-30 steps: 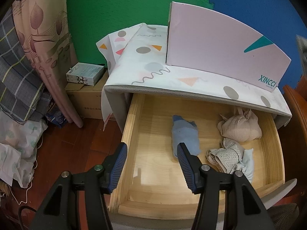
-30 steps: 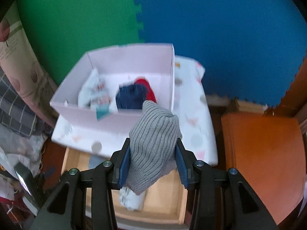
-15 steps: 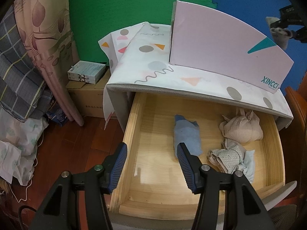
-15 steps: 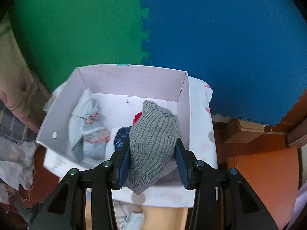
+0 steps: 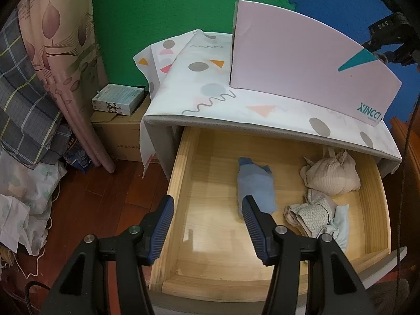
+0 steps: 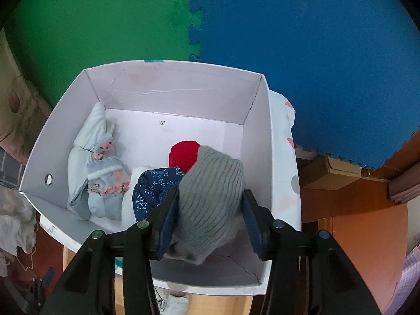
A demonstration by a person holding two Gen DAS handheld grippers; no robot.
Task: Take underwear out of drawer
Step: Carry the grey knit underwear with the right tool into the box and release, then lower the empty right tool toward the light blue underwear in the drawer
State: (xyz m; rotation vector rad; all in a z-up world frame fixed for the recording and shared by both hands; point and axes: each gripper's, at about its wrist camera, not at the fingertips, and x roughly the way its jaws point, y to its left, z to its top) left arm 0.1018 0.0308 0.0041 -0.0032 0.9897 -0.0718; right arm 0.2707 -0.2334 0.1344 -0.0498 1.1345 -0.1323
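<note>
Two grippers are mine: the right gripper (image 6: 210,204), jaws just easing apart, has the grey ribbed underwear (image 6: 210,202) between its pads over the pink box (image 6: 168,89), though I cannot tell if they still press it. My left gripper (image 5: 207,204) hangs spread and empty over the wooden drawer (image 5: 183,162), where blue underwear (image 5: 256,186) lies.
</note>
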